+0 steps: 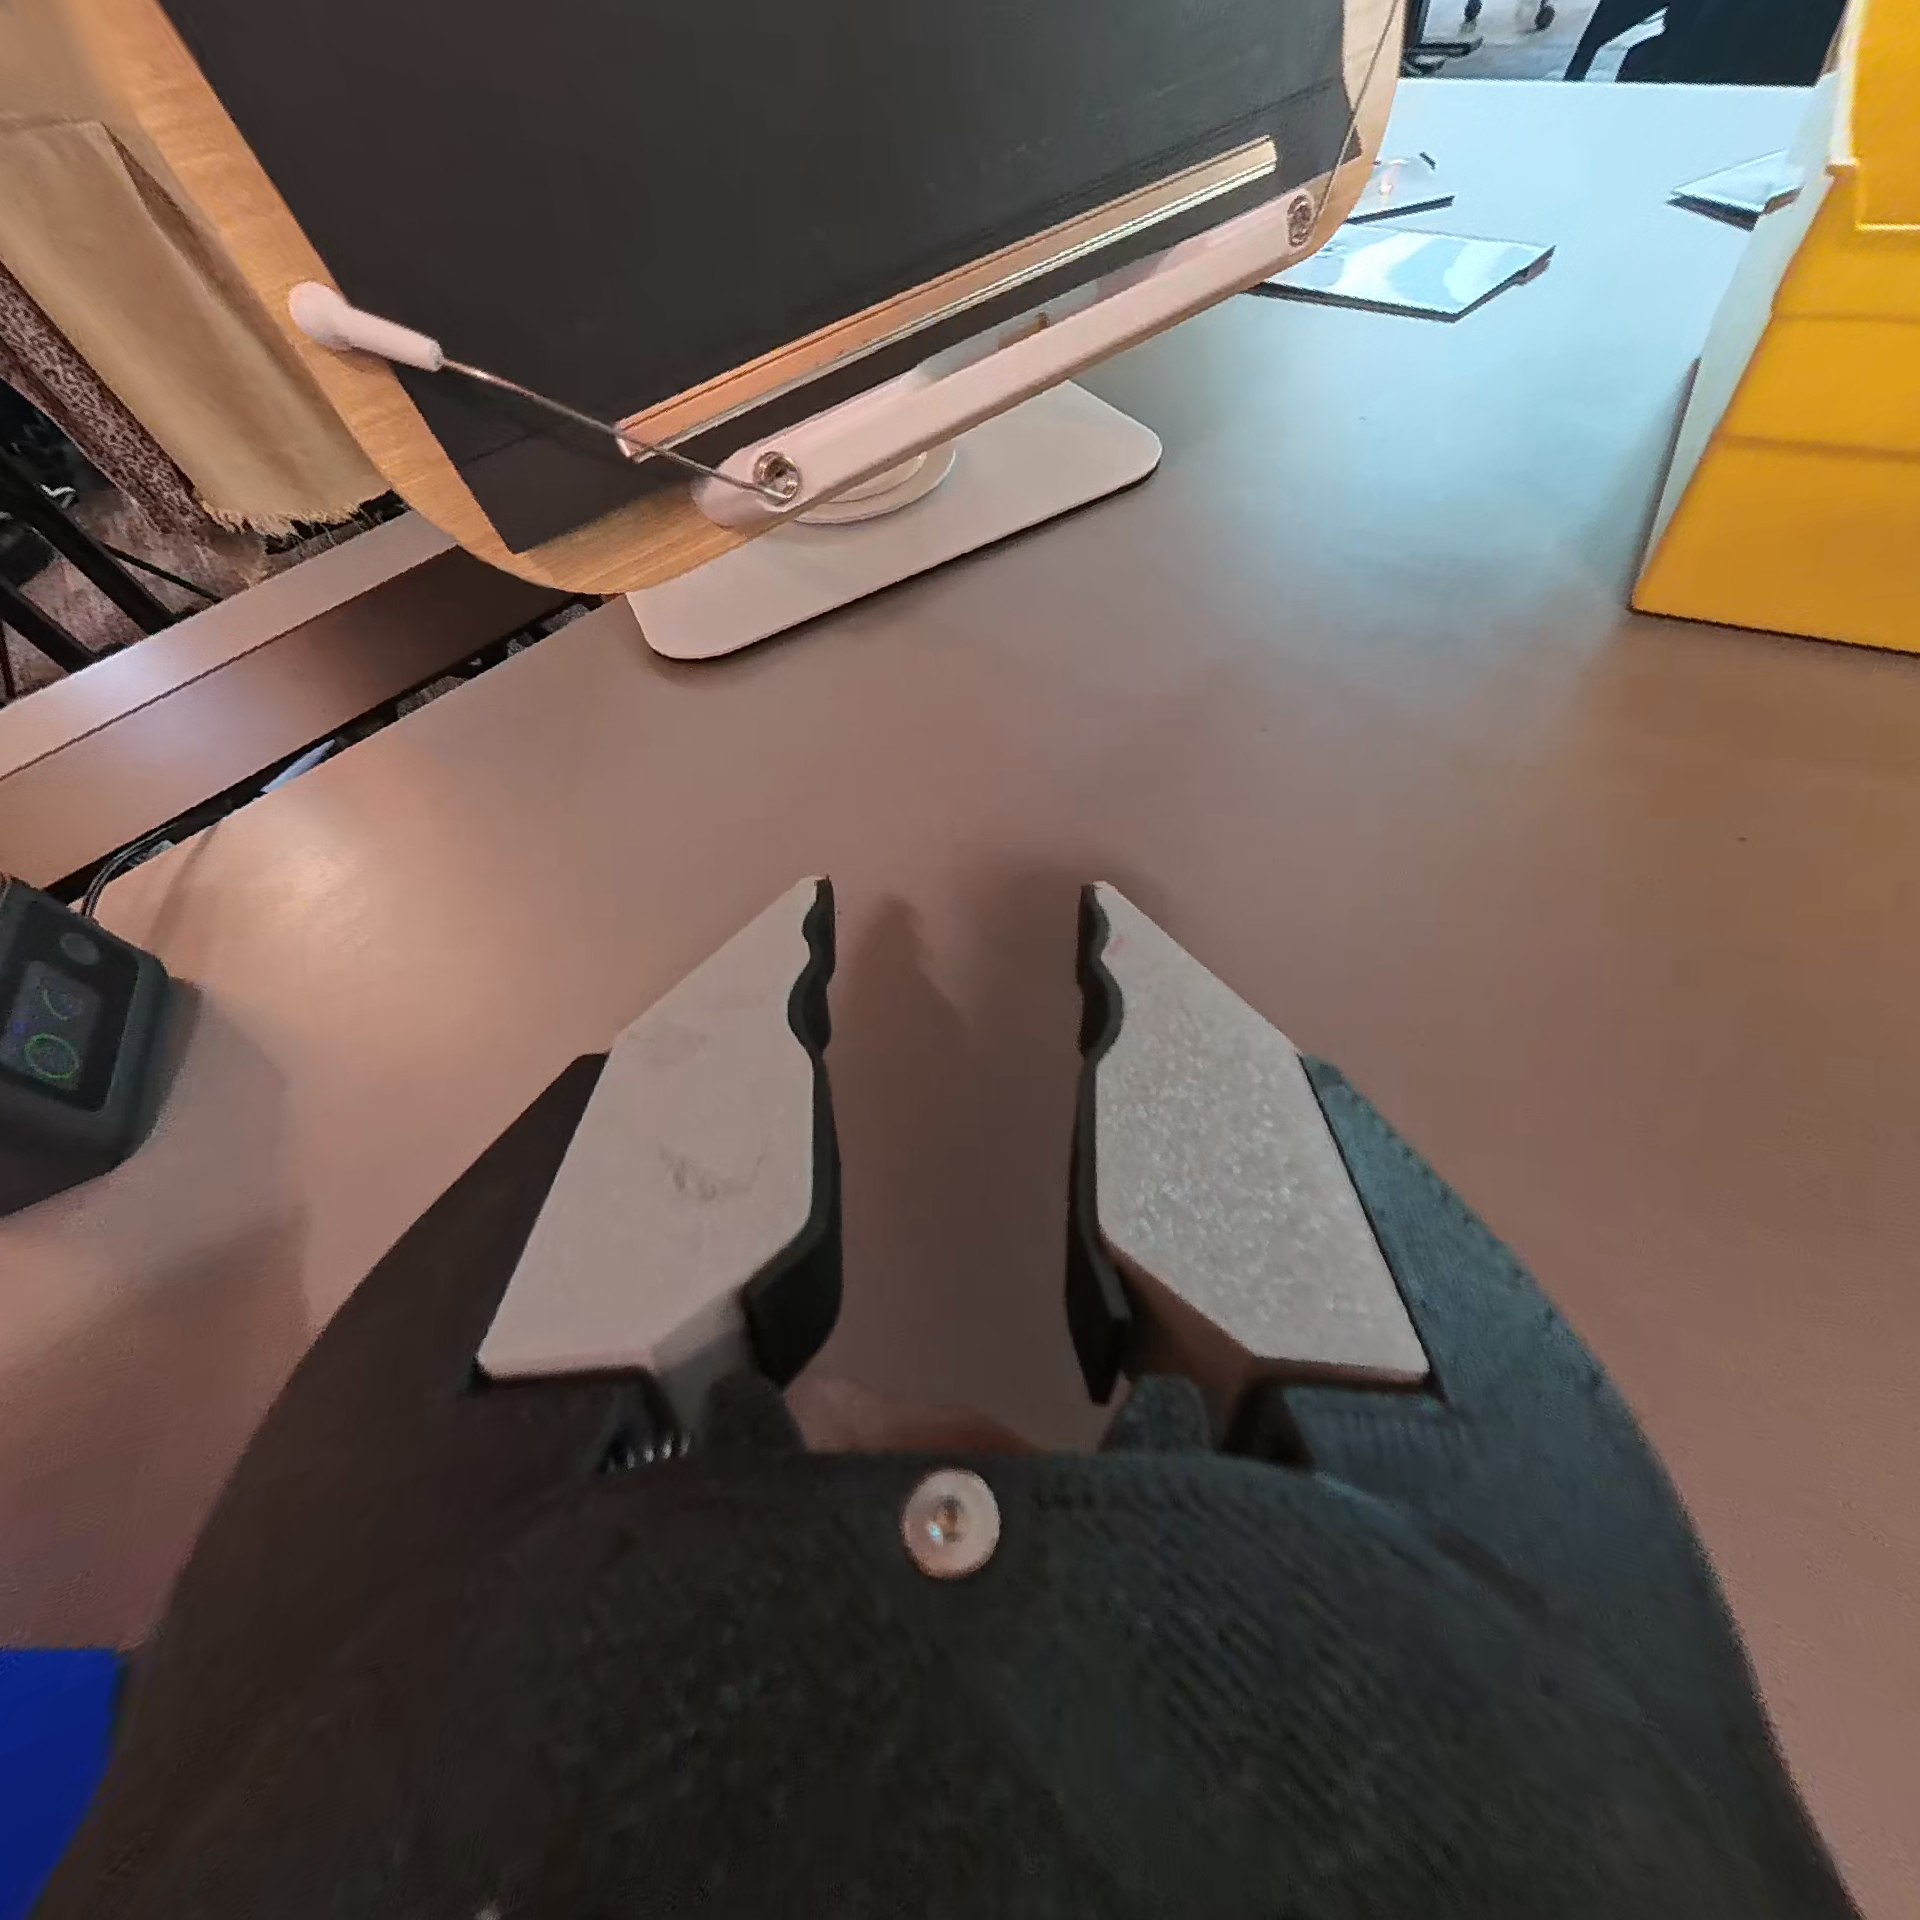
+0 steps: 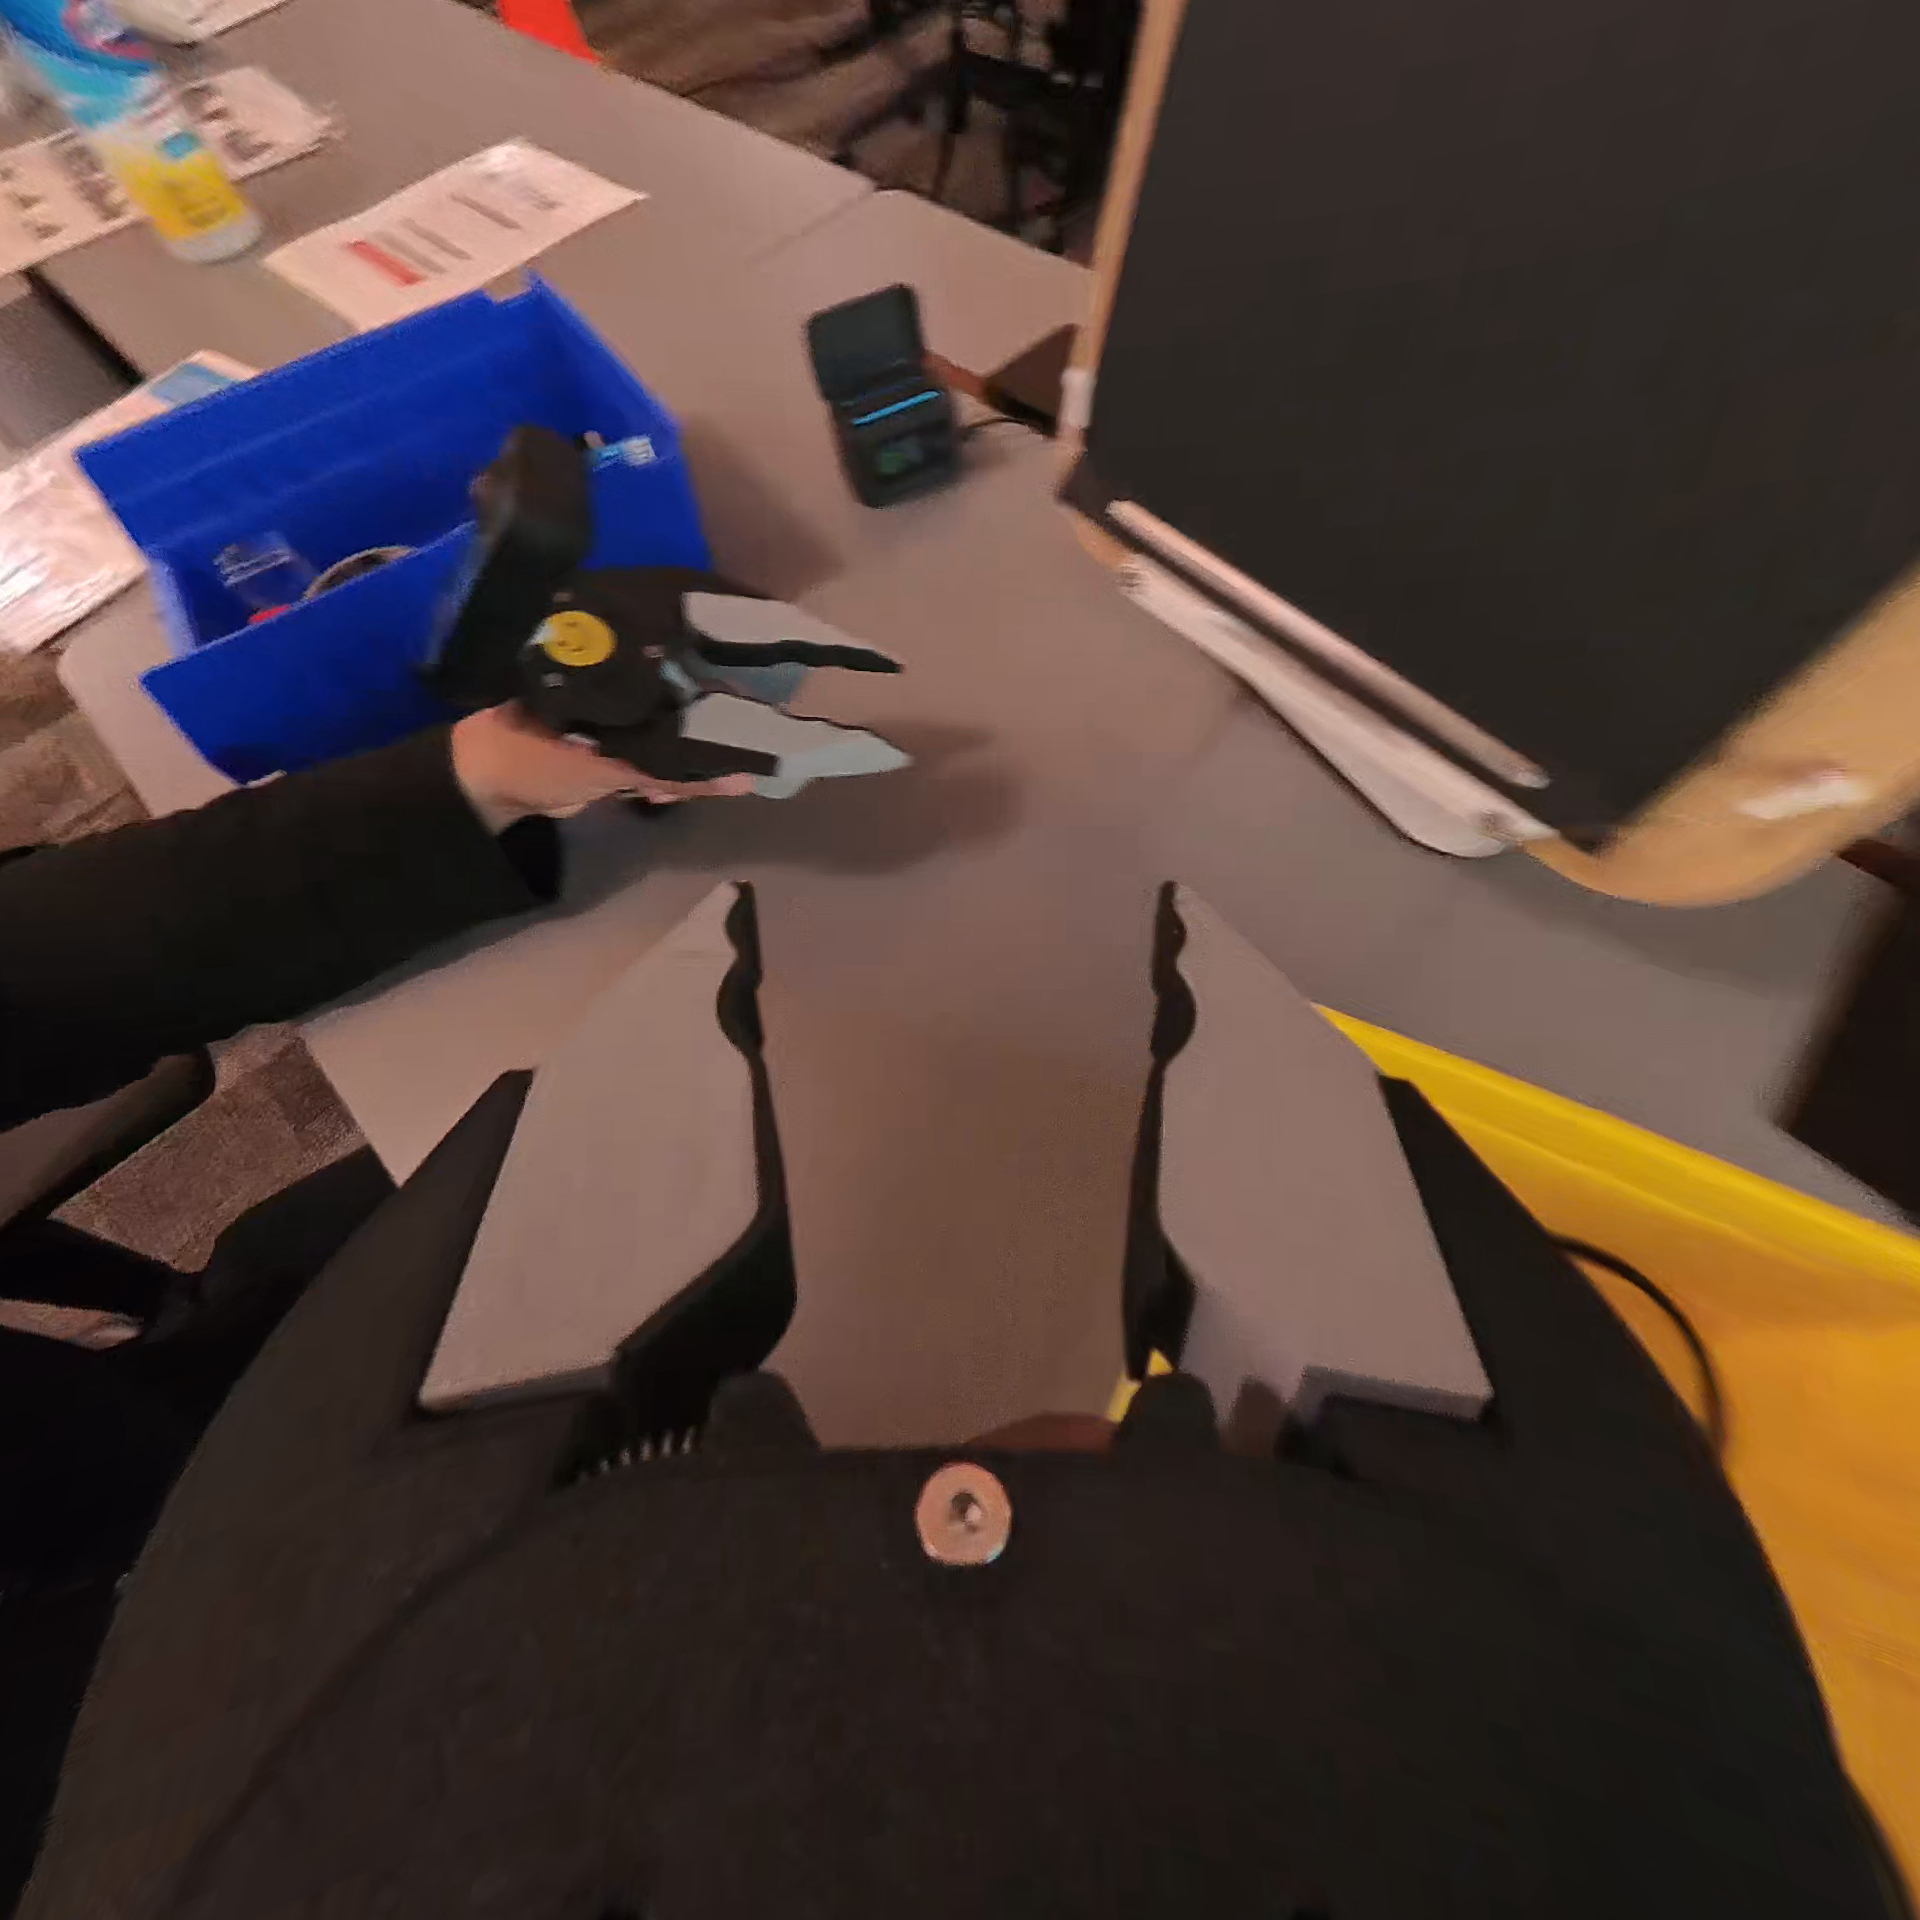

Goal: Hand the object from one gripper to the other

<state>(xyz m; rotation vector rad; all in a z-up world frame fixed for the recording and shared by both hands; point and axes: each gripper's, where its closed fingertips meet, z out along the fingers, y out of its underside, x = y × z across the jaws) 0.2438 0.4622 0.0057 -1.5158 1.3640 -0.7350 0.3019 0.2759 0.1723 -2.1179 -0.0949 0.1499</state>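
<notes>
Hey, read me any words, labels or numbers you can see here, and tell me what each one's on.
Paper sheets: print is blurred, unreadable.
Bottle: label is blurred, unreadable.
Small black device: screen shows only tiny graphics, with no legible words.
Yellow sticker on the left gripper: too small to read.
Nothing is legible enough to quote.

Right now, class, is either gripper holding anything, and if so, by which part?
Nothing is held. The left gripper and the right gripper both stand open, with only bare table showing between their fingers.
</notes>
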